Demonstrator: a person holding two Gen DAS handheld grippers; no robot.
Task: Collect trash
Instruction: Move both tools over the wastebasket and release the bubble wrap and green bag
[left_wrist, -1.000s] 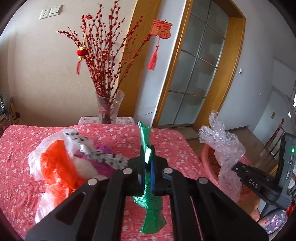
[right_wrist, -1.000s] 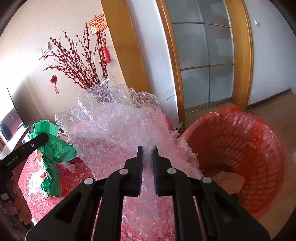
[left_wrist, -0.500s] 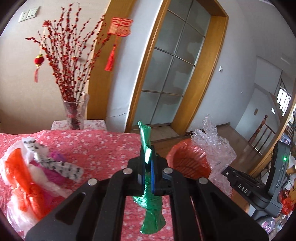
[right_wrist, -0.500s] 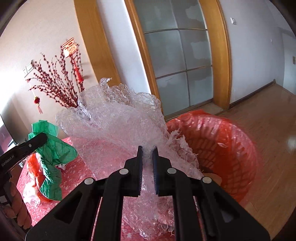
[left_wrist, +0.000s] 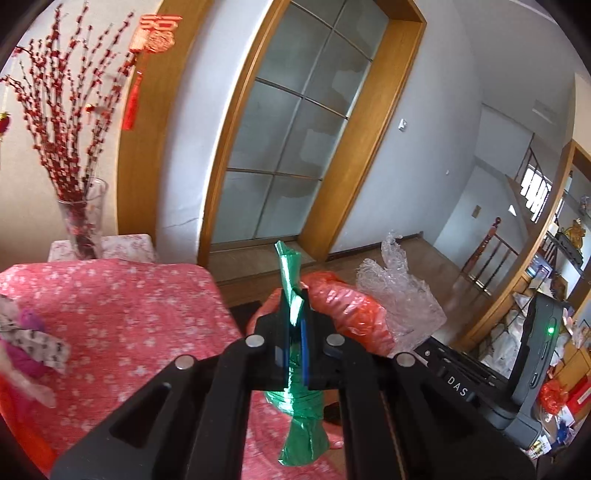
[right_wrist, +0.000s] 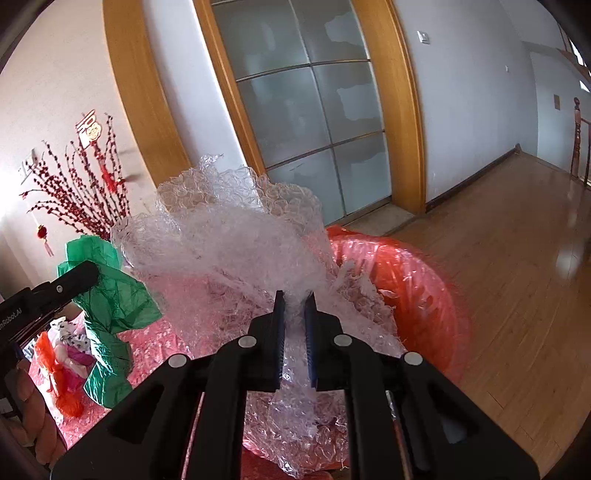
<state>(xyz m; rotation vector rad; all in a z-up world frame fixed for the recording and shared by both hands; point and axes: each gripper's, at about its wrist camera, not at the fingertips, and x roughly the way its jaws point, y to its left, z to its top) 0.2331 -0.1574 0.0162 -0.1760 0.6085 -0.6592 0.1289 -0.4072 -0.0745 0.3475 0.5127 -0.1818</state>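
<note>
Green wrapper: shiny green foil (left_wrist: 301, 424), pinched upright in my left claw (left_wrist: 295, 325), one twisted end above the pads and the fuller end hanging below them.
Left claw: pressed together on the green foil, out past the desk's corner; I avoid saying more about how firm the hold is.
Bubble wrap: clear crumpled sheet (right_wrist: 229, 251), pinched in my right claw (right_wrist: 294, 325), billowing up and to the left of the pads, with more of it trailing below.
Right claw: pads close on a narrow fold of the bubble wrap, a thin band of plastic between them.
Red bin: round basket lined with a red bag (right_wrist: 417, 280), beyond my right claw and to its right, on the wooden floor (right_wrist: 517, 258); part of the wrap hides its near rim. From my left claw it lies just ahead and to the right (left_wrist: 343, 306).
Desk: pink flowered cloth (left_wrist: 122, 310), to the left of my left claw.
Remaining trash: a heap of red, pink and white spotted plastic (right_wrist: 62, 354) on the desk, far left of my right claw, below the hanging foil.
Vase: glass vase of red berry branches (left_wrist: 79, 221), beyond the desk's far edge.
</note>
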